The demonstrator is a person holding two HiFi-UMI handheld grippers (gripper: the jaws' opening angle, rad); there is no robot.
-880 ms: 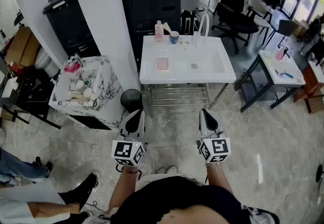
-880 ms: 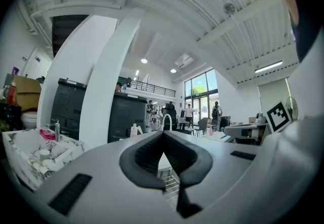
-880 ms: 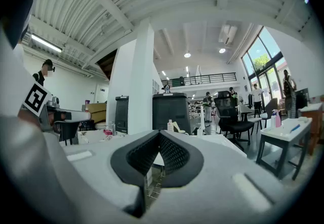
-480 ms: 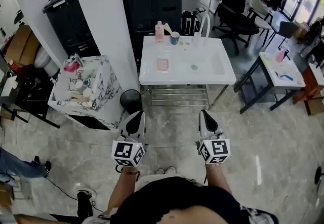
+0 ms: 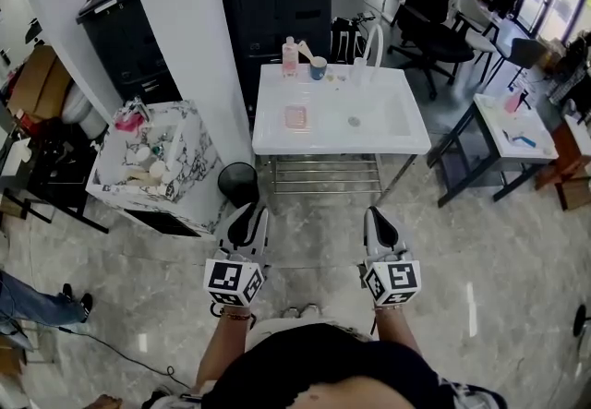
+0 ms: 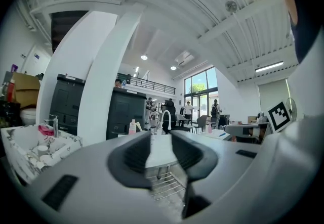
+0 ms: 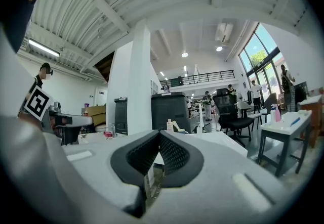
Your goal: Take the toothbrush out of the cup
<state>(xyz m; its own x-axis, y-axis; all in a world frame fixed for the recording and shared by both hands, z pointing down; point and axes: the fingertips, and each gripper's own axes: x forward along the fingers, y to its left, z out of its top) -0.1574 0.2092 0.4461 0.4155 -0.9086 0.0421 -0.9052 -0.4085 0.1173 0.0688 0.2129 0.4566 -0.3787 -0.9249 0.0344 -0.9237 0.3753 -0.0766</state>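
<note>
A small blue cup point(image 5: 318, 70) stands at the back edge of the white sink table point(image 5: 392, 135), with a pale toothbrush point(image 5: 306, 52) leaning out of it to the left. Both grippers hang level over the floor, well short of the table's front edge. My left gripper point(image 5: 250, 210) is shut and holds nothing. My right gripper point(image 5: 378, 210) is shut too, its pads meeting at the tips point(image 7: 158, 134). In the right gripper view the cup point(image 7: 179, 128) shows small and far off beyond the jaws.
A pink bottle point(image 5: 290, 54) stands left of the cup, a white faucet point(image 5: 372, 45) right of it, and a pink soap dish point(image 5: 296, 115) lies in the basin. A marbled box point(image 5: 199, 167) and black bin point(image 5: 237, 184) stand left; a side table point(image 5: 545, 144) stands right.
Both grippers have stayed where they were. The person at the lower left edge has walked out of the picture.
</note>
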